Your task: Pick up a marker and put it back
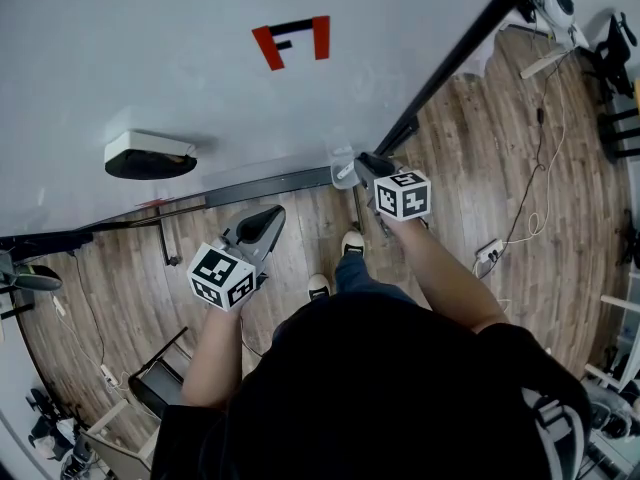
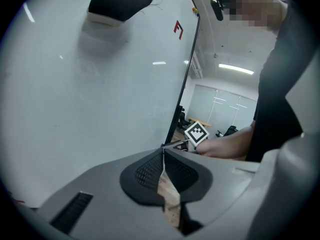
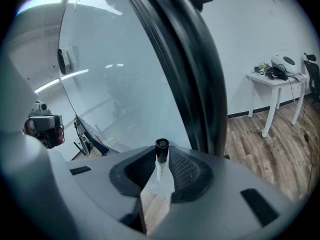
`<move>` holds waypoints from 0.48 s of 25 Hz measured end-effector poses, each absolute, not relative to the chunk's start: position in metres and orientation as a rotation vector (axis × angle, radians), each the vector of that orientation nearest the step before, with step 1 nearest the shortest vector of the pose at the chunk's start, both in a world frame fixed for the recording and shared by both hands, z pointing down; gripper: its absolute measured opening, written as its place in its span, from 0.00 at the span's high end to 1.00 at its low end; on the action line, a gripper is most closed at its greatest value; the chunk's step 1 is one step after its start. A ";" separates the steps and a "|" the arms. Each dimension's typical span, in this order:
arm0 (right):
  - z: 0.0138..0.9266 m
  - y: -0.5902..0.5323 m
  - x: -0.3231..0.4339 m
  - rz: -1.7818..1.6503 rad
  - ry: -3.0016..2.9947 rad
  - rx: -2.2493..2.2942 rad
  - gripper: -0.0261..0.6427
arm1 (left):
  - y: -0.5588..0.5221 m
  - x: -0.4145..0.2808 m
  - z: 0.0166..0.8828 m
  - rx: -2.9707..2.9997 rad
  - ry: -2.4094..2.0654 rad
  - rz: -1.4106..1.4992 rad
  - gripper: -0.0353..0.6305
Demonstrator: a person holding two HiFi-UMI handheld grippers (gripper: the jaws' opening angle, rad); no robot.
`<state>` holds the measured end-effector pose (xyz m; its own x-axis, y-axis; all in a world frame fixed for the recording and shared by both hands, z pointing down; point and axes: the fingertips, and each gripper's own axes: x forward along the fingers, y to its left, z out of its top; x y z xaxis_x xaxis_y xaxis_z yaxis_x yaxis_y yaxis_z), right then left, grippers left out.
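Whiteboard (image 1: 200,68) corner edge beside right gripper (image 3: 161,163), fingers seemingly gripping marker (image 3: 161,145); left gripper (image 2: 163,152) fingers closed, empty.

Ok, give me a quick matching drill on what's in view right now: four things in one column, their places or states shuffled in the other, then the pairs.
Things
1. white marker with a black cap
2. white block eraser with black felt
3. small white table
4. left gripper

Places or states
A. jaws together, nothing between them
B. stuck on the whiteboard
C. gripped between the jaws of the right gripper
D. standing on the wooden floor

Pairs: 1-C, 2-B, 3-D, 4-A
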<state>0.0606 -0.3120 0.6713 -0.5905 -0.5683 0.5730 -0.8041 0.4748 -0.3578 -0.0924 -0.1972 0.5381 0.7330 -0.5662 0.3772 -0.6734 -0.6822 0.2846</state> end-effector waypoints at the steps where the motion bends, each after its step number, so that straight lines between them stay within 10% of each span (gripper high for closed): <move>1: 0.671 -0.312 0.060 0.863 -2.353 1.152 0.85 | -0.197 -0.092 0.538 2.529 -0.951 0.364 0.92; 12: 0.661 -0.311 0.062 0.821 -2.374 1.168 0.86 | -0.193 -0.092 0.536 2.534 -0.947 0.361 0.92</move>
<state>0.0617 -0.3110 0.6614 -0.5888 -0.5903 0.5522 -0.8053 0.4872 -0.3379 -0.0920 -0.1933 0.5363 0.7358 -0.5644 0.3743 -0.6704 -0.6853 0.2844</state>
